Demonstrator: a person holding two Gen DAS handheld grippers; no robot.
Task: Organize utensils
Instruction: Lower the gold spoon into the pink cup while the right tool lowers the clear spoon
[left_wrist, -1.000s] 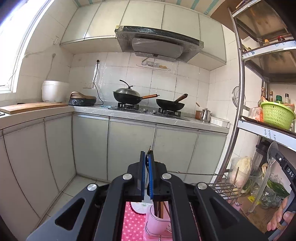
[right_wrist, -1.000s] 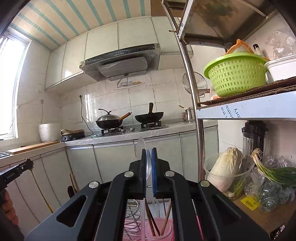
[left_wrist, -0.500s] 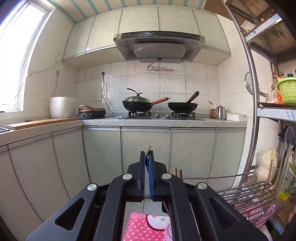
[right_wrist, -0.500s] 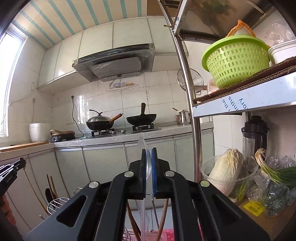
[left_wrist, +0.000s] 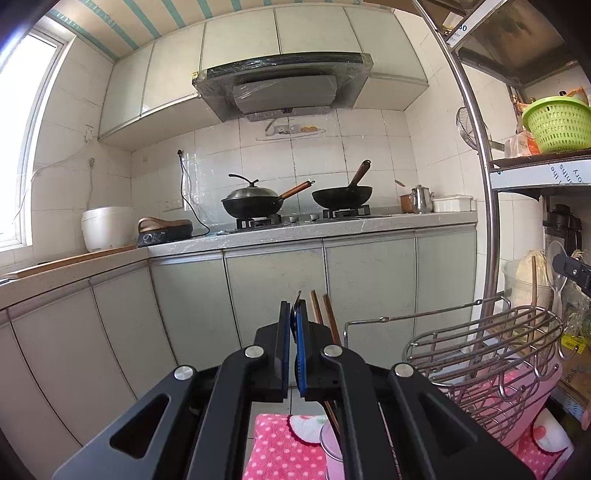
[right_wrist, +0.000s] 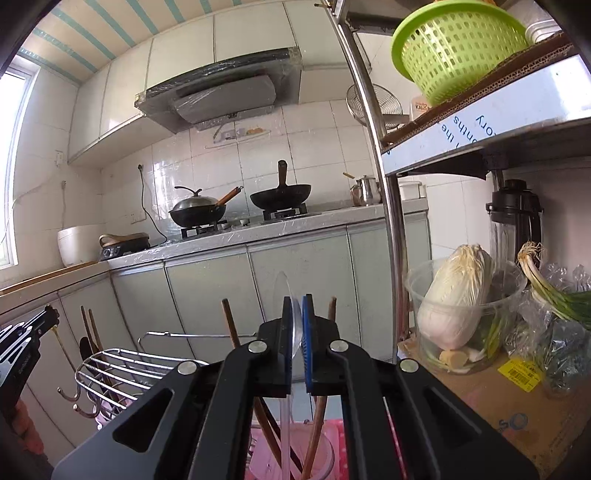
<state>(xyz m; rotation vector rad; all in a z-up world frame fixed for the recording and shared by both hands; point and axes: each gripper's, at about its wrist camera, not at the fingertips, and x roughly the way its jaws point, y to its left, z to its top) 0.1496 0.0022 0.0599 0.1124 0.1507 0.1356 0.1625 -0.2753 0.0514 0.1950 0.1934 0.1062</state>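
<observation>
Both claws are clenched on utensils: my right claw pinches a clear plastic spoon between its pads, bowl sticking up above the fingertips and the handle running down behind the jaws toward the pink holder cup just below. That cup already carries several wooden chopsticks, their tips fanning up on either side of my claw. My left claw is squeezed tight on something thin and dark; only a small tip pokes out above the pads, and I cannot tell what sort of utensil it is. Just right of those pads stand two brown chopsticks, rising from a pink cup low in the left wrist view. A wire rack with hooks along its rim sits to the right of my left claw, over a pink dotted cloth; from the right wrist view the same rack lies to the left, with my other claw showing at the left edge. Beyond, two woks rest on the stove on the tabletop, a green basket sits on the metal shelf, and a cabbage stands in a clear tub.
</observation>
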